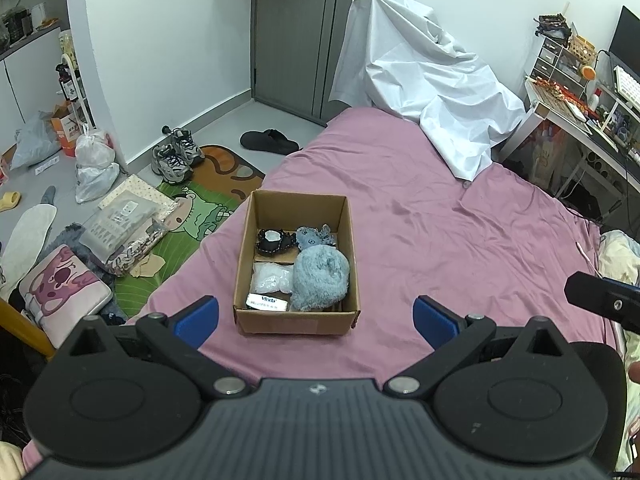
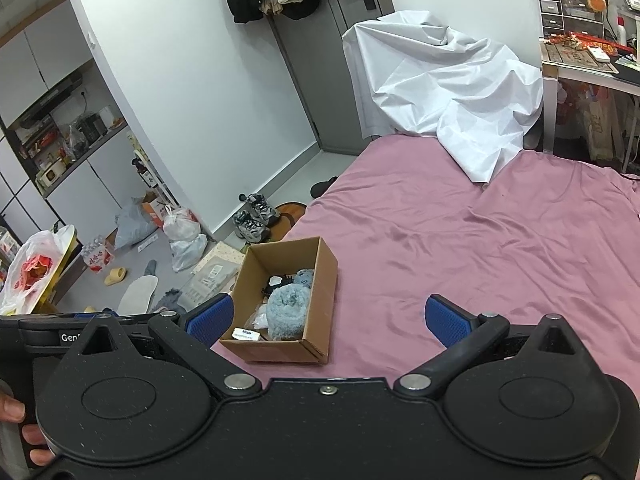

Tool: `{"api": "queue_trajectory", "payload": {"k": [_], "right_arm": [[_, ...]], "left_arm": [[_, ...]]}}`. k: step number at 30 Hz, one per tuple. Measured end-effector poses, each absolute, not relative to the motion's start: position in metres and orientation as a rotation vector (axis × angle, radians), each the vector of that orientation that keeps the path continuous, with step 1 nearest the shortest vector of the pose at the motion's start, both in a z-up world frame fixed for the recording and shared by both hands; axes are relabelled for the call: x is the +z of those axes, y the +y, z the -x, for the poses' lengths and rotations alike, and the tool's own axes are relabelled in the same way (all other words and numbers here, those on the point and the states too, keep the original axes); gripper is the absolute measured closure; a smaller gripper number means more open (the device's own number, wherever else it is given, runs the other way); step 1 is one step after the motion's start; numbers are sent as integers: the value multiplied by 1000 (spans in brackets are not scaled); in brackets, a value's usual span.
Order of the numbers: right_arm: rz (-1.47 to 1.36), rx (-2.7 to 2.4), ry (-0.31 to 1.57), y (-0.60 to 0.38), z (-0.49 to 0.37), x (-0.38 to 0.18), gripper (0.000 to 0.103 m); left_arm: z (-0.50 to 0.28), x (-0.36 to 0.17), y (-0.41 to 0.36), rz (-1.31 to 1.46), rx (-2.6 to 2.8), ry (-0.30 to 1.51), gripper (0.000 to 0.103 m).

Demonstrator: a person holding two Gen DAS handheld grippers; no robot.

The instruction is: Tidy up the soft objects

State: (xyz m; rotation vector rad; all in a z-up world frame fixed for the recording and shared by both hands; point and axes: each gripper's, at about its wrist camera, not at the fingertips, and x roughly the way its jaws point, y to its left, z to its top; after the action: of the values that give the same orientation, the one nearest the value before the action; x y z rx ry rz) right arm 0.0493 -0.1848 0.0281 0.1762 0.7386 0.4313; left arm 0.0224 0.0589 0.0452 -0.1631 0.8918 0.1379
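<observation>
An open cardboard box (image 1: 245, 264) (image 2: 320, 280) sits on the pink bed sheet (image 1: 440, 240) (image 2: 460, 248) near its left edge. Inside lie a rolled fluffy blue towel (image 1: 320, 278) (image 2: 285, 312), a small blue plush (image 1: 316, 236) (image 2: 305, 276), a black-and-white soft item (image 1: 272, 240) (image 2: 276, 282), a clear bag of white stuff (image 1: 271, 278) and a tissue pack (image 1: 267, 303) (image 2: 246, 334). My left gripper (image 1: 316, 318) hovers open just in front of the box, nothing between its blue pads. My right gripper (image 2: 330, 318) is open too, above the sheet to the box's right.
A white sheet (image 1: 420, 80) (image 2: 448, 88) drapes over something at the bed's far end. A cluttered desk (image 1: 580, 92) stands on the right. The floor at left holds sneakers (image 1: 176, 156), plastic bags (image 1: 94, 168), a green cartoon mat (image 1: 188, 216) and a pink cushion (image 1: 64, 288). A person's fingers (image 2: 24, 432) hold a handle.
</observation>
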Motion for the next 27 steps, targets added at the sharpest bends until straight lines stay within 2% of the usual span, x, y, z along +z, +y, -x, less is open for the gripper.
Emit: {"api": "queue_trajectory", "payload": {"k": [27], "right_arm": [[-169, 427, 747, -185, -50, 25, 0]], "left_arm": [[-21, 39, 61, 163, 145, 903, 1]]}}
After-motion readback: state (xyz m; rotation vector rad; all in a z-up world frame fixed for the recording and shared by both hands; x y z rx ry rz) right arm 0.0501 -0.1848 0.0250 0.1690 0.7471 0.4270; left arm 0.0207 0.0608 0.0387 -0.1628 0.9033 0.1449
